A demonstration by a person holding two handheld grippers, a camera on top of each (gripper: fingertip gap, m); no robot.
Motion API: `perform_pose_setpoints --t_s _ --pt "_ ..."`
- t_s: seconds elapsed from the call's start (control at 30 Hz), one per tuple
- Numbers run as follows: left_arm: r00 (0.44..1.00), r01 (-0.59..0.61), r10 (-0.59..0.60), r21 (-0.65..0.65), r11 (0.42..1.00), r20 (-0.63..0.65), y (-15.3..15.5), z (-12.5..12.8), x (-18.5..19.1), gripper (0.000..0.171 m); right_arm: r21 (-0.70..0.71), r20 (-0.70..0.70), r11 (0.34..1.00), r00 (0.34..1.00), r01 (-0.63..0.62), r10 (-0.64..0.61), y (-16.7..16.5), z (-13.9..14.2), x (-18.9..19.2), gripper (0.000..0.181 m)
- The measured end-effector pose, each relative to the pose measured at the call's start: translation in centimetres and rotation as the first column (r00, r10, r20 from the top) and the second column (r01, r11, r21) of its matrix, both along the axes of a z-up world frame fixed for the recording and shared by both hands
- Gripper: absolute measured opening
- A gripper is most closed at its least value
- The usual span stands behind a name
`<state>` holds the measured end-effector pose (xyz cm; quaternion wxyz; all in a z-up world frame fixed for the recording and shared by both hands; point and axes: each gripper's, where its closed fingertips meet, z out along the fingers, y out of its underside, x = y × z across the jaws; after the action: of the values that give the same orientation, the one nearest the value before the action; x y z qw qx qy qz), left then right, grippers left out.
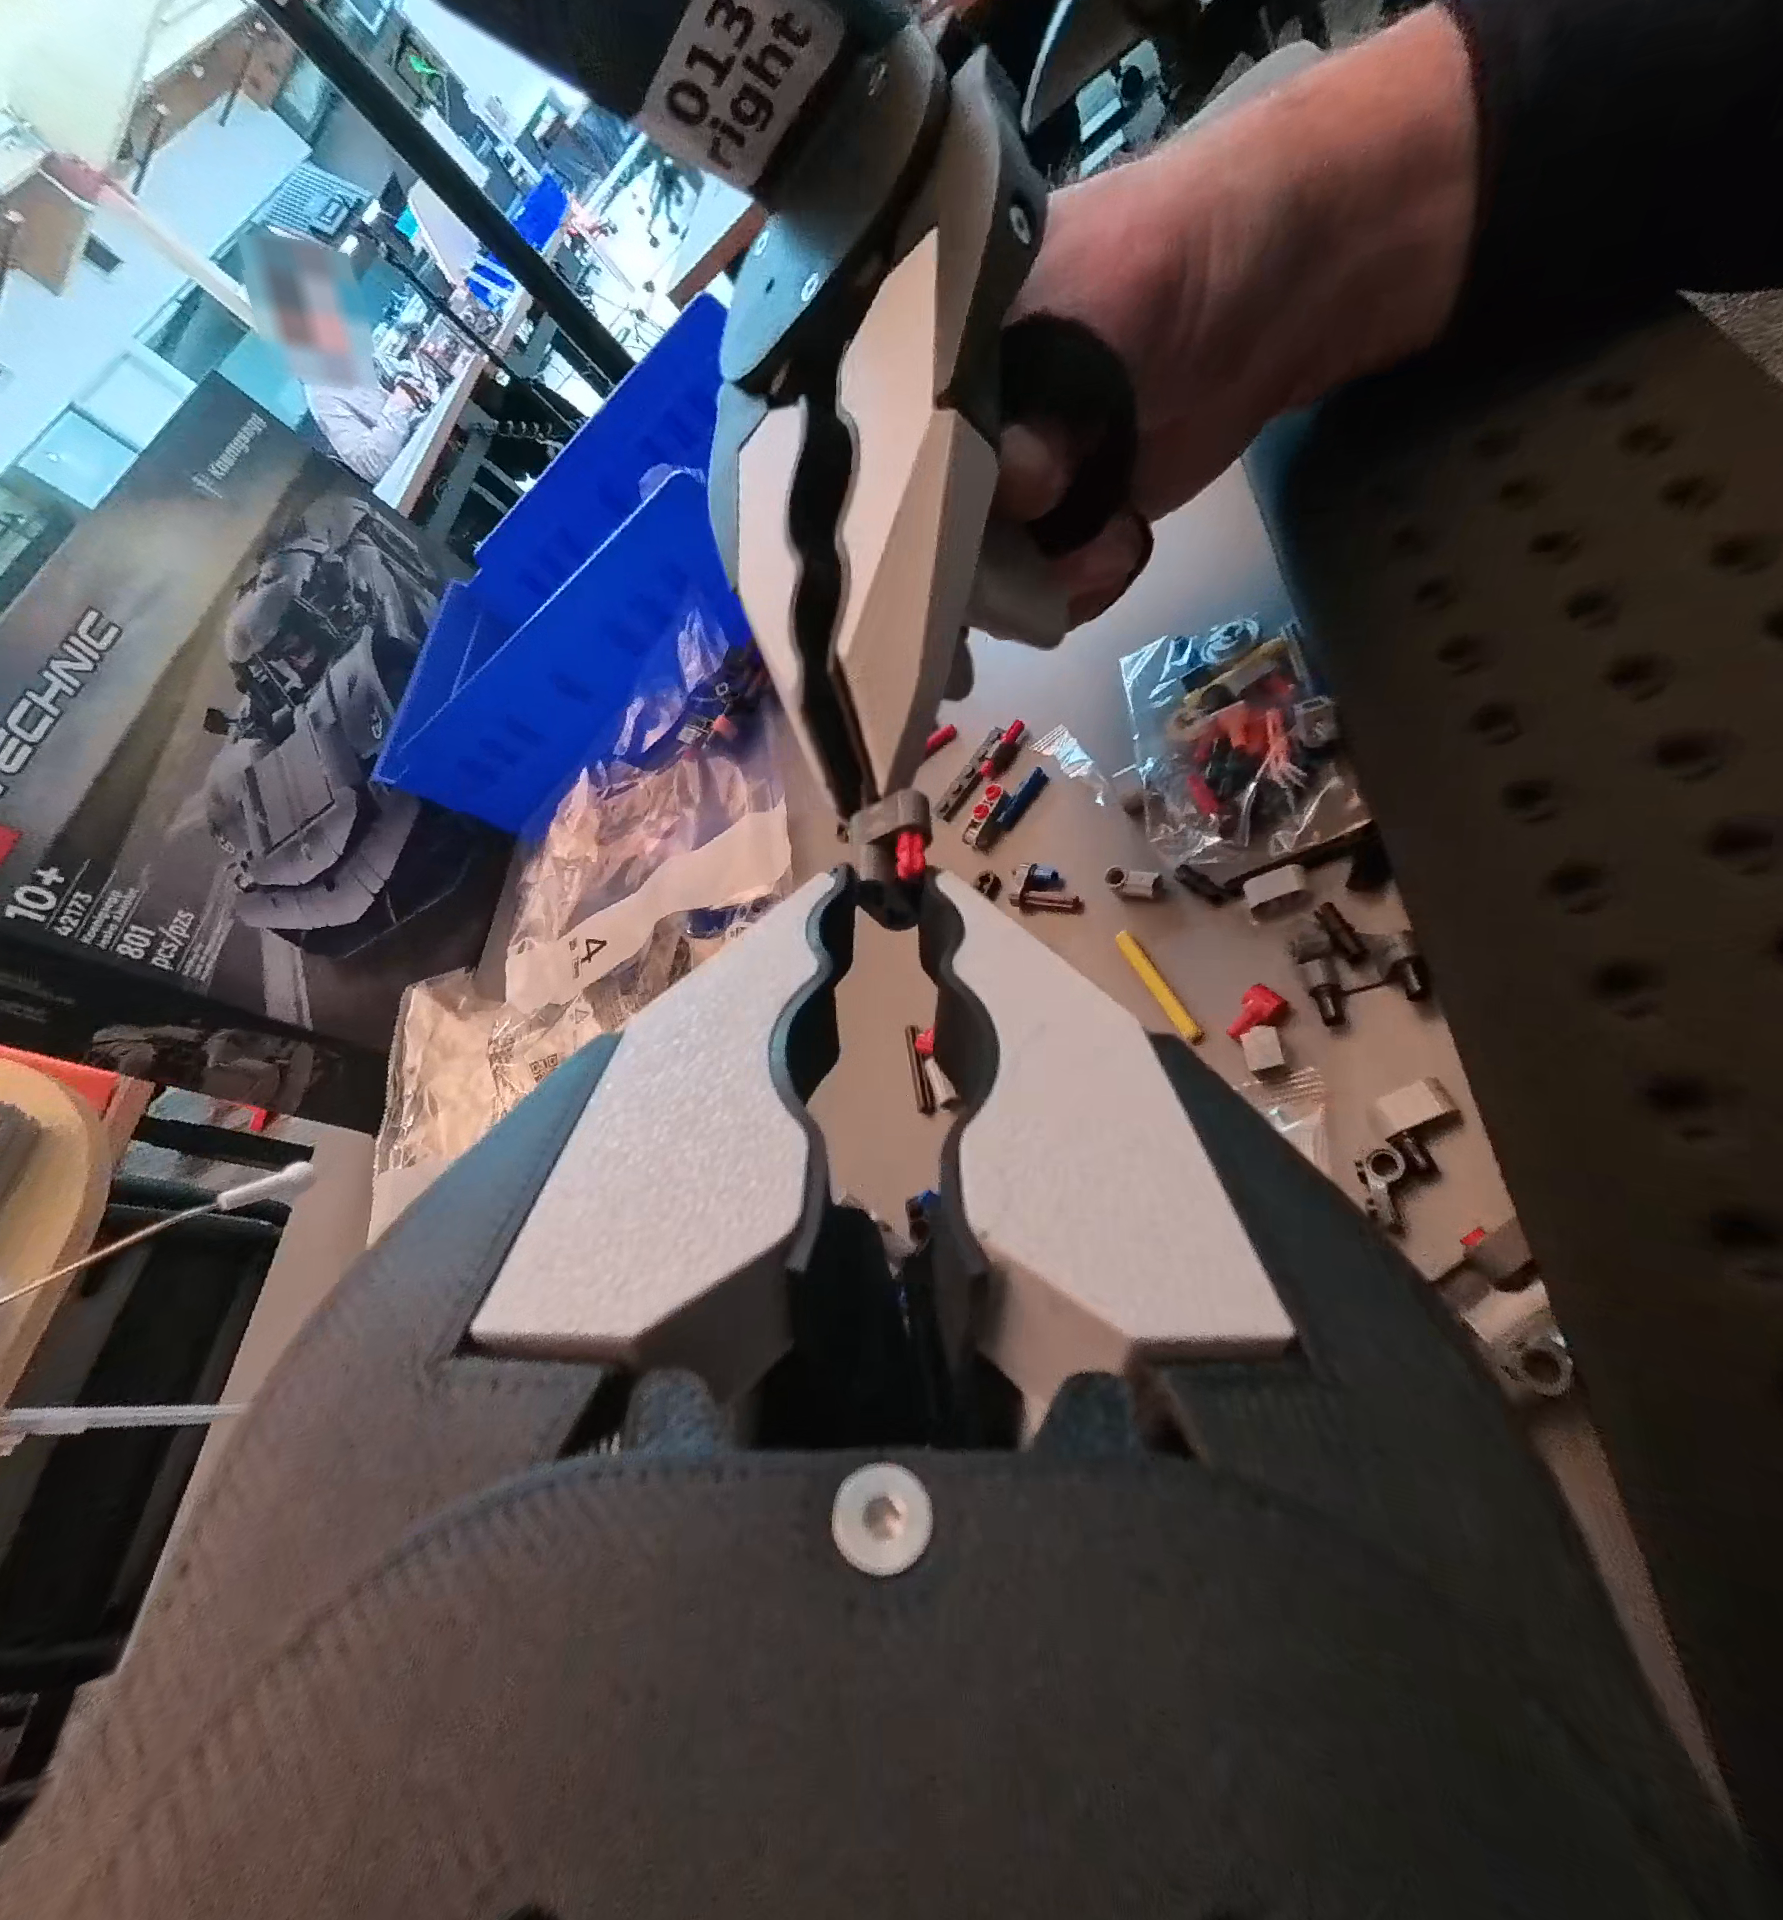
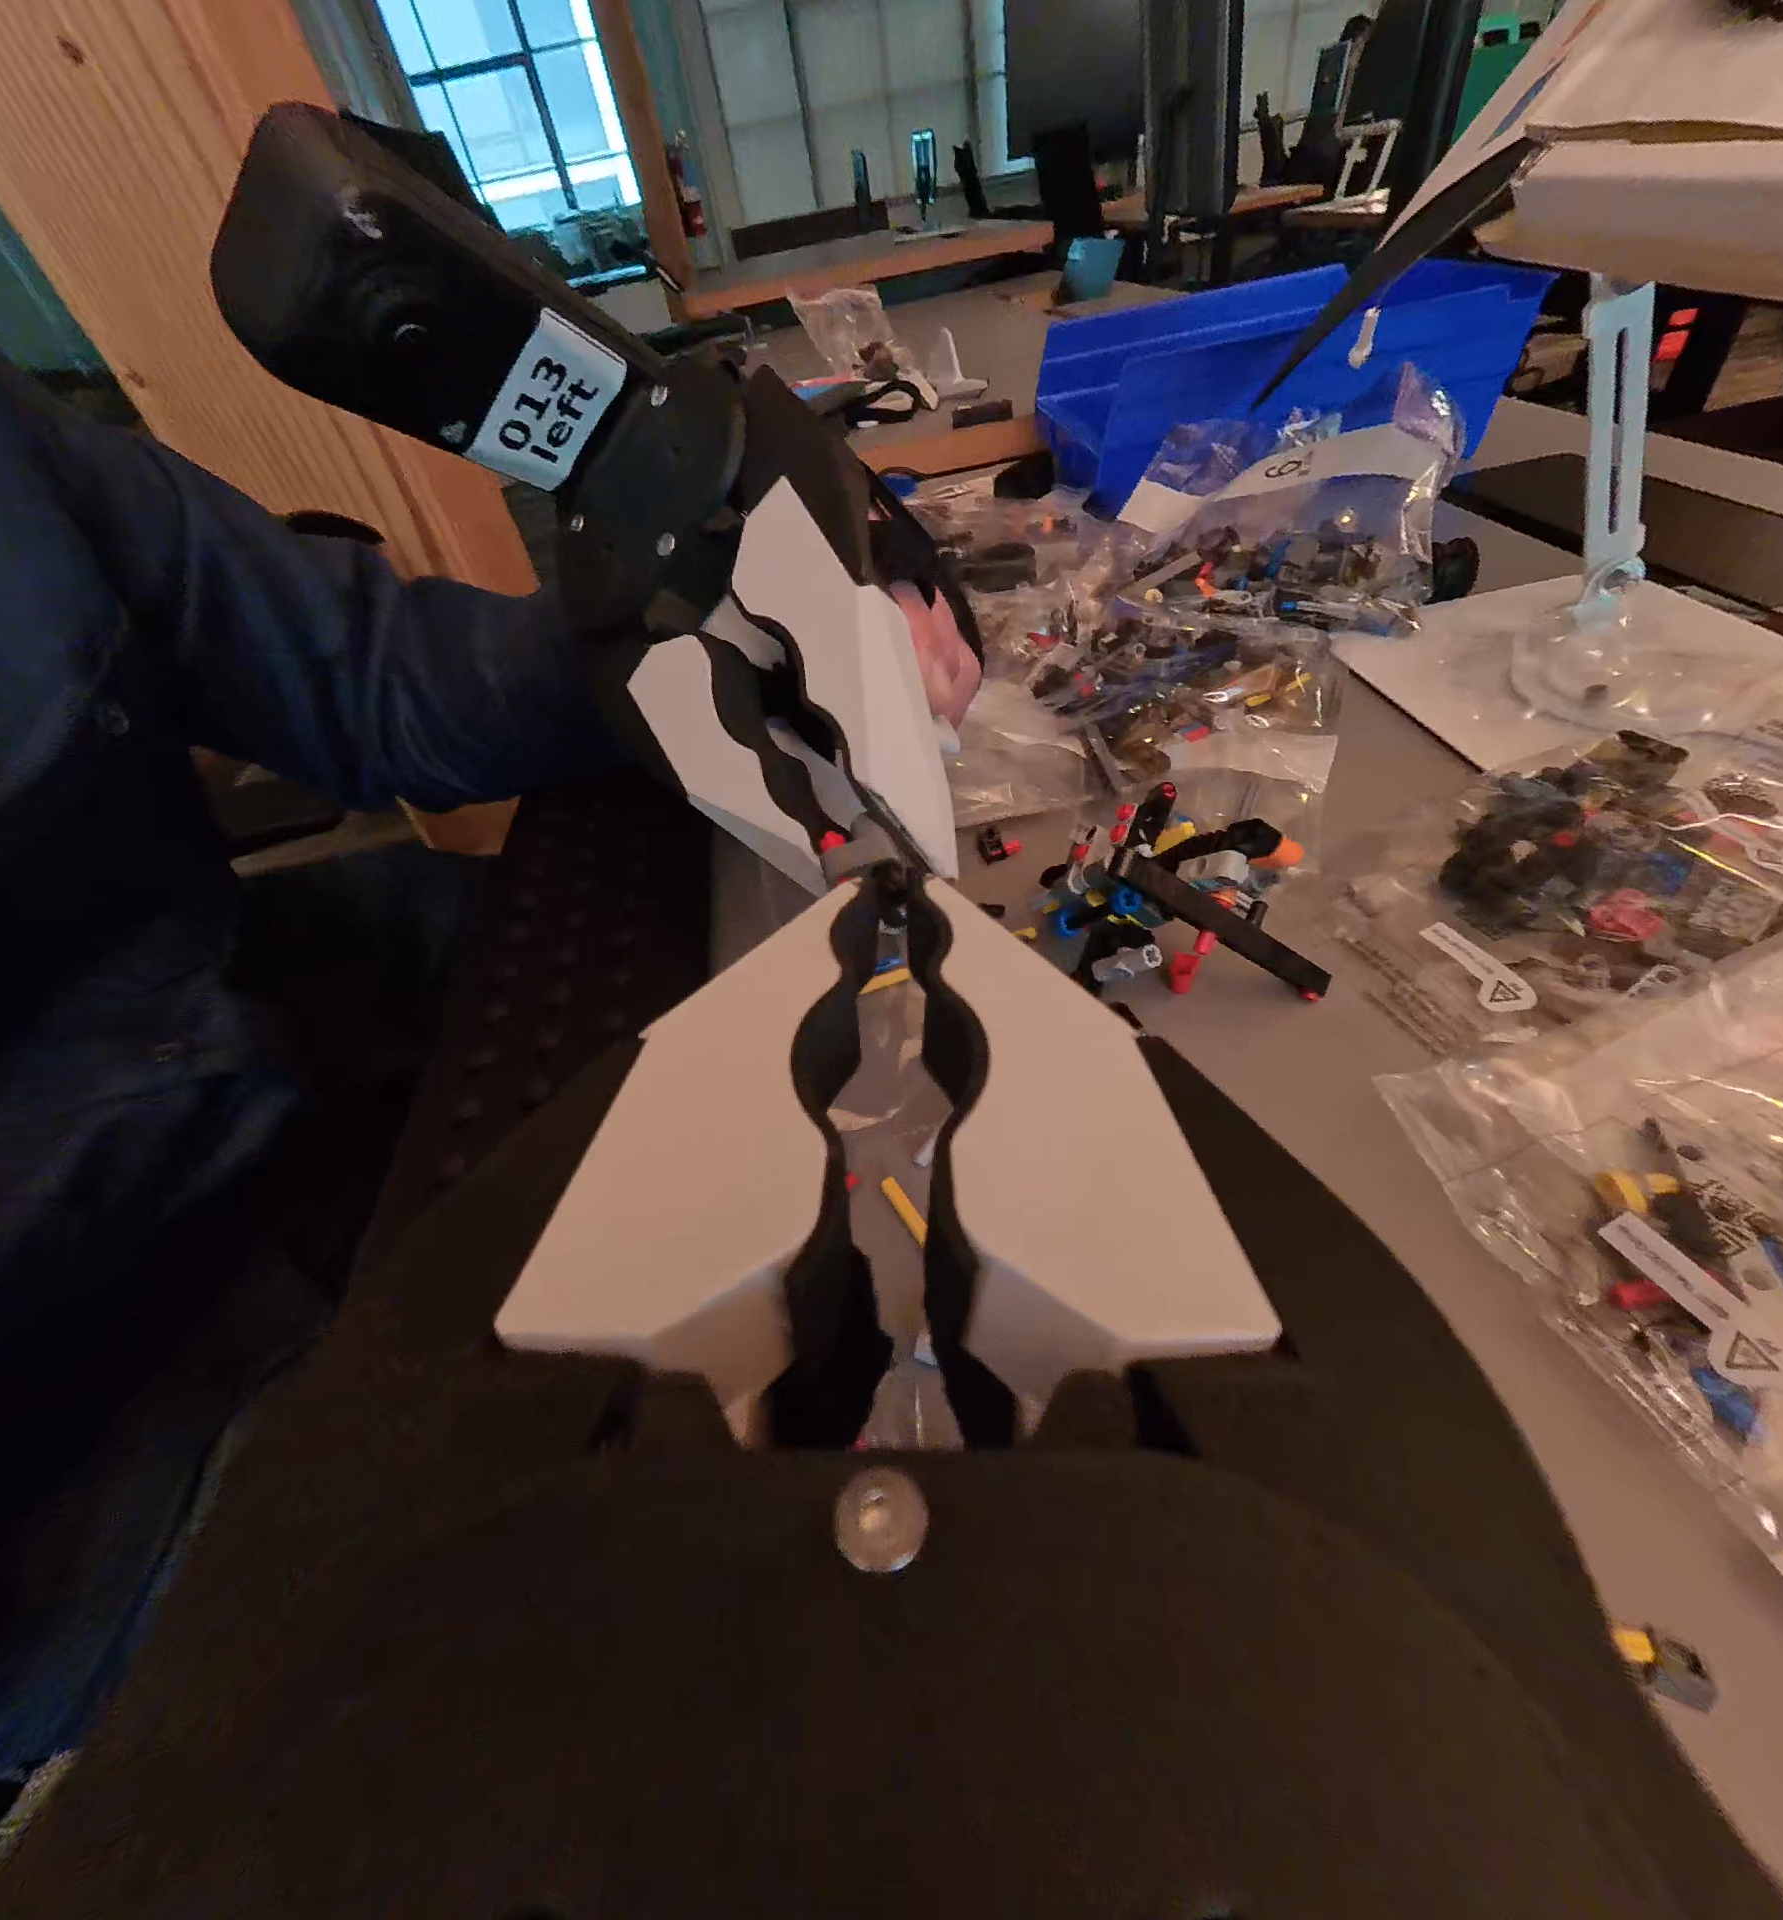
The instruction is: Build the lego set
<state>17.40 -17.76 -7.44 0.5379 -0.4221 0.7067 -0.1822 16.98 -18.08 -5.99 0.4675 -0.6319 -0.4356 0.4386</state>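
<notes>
Tip to tip: our left gripper (image 1: 884, 902) pinches the dark piece (image 1: 889, 904), our right gripper (image 1: 869, 805) clamps the grey connector (image 1: 892, 821) directly above it, 2 pieces touching.

Where the two pairs of jaws meet, the small grey and red piece (image 1: 892, 831) is largely covered by the fingertips, so how its parts join cannot be told. The set's box (image 1: 154, 727) is cut off by the left edge of the left wrist view. The sealed bags (image 2: 1635, 1278) blur their contents into coloured specks, and the lower one runs off the right edge. The loose bits on the counter (image 1: 1074, 904) are too small to tell apart. A mosaic patch covers part of the background.
</notes>
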Motion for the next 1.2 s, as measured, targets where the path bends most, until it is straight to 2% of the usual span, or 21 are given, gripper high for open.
perform_pose_setpoints --t_s 0.47,0.63,0.87,0.97,1.2 --pt "1.0 0.004 -0.004 0.027 1.0 -0.003 -0.17 -0.12 0.22 0.011 0.013 -0.006 1.0 1.0 0.012 -0.012 -0.07 0.35 0.16 0.002" --pt "1.0 0.009 -0.009 0.024 1.0 -0.001 -0.28 -0.14 0.24 0.011 -0.023 -0.016 1.0 1.0 -0.013 0.012 -0.29 0.2 0.01 0.0" --pt "1.0 0.01 -0.011 0.029 1.0 0.022 -0.31 0.22 0.28 0.011 -0.048 -0.026 0.999 0.999 -0.023 0.021 -0.34 0.2 0.08 0.009" --pt "1.0 0.007 -0.008 0.028 1.0 0.02 -0.25 0.23 0.28 0.011 -0.044 -0.017 0.999 1.0 -0.021 0.02 -0.31 0.05 0.03 0.003" --pt "1.0 0.017 -0.018 0.022 1.0 0.019 -0.41 0.19 0.25 0.011 -0.017 -0.017 1.0 1.0 -0.024 0.024 -0.52 0.26 -0.07 0.003"
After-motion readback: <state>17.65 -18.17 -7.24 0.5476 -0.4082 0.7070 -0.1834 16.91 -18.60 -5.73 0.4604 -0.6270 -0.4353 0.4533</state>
